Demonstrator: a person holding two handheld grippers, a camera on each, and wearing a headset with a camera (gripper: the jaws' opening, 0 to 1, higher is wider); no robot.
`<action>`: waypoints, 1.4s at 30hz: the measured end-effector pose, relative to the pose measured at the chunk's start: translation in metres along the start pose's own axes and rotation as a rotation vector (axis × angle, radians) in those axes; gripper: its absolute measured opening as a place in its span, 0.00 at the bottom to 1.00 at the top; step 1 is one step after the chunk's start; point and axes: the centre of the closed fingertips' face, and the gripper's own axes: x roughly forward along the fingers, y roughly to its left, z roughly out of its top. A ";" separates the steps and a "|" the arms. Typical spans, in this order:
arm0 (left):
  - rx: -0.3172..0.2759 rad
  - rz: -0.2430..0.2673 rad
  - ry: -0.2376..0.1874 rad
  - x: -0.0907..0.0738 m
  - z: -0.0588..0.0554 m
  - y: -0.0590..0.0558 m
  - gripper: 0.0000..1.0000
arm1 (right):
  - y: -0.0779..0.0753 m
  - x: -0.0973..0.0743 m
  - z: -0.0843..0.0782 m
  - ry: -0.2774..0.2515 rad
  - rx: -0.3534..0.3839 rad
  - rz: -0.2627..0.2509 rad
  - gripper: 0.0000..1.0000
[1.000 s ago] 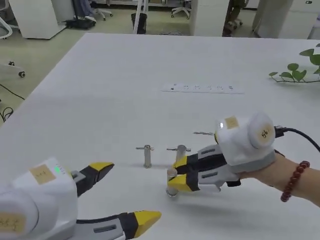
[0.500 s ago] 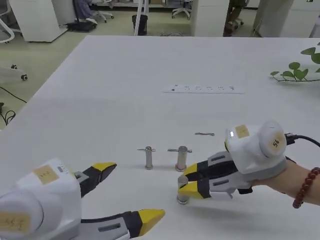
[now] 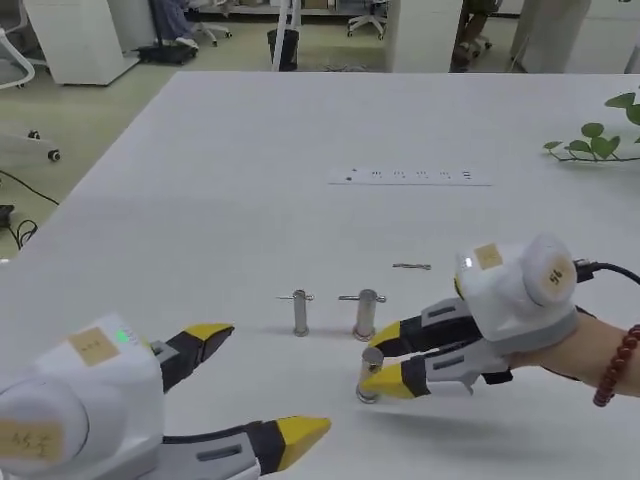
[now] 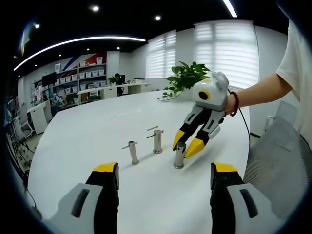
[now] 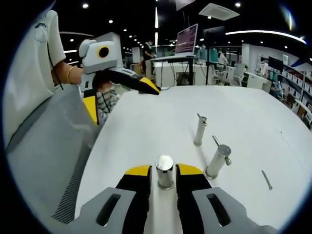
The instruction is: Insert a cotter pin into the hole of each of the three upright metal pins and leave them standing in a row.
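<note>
Right gripper (image 3: pixel 384 358) closed on bare silver metal pin (image 5: pixel 165 168). Left gripper (image 3: pixel 258 383) wide open, empty. Pin best held upright, hole left clear of jaws; thin wire cotter pin (image 3: pixel 410 266) lies far right.

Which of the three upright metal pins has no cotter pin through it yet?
The nearest pin, standing between the right gripper's jaws: its top is bare. The left pin and middle pin each carry one crosswise.
</note>
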 end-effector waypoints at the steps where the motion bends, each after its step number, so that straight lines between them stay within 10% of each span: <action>1: 0.000 0.001 0.000 0.000 0.000 0.000 0.77 | 0.000 -0.001 0.000 -0.001 0.005 0.000 0.21; 16: -0.007 0.011 -0.016 0.003 0.004 0.000 0.78 | -0.021 -0.035 0.003 0.002 0.092 -0.084 0.26; 42: 0.007 0.034 -0.024 0.011 0.010 0.011 0.74 | -0.137 -0.065 -0.022 0.105 0.188 -0.348 0.21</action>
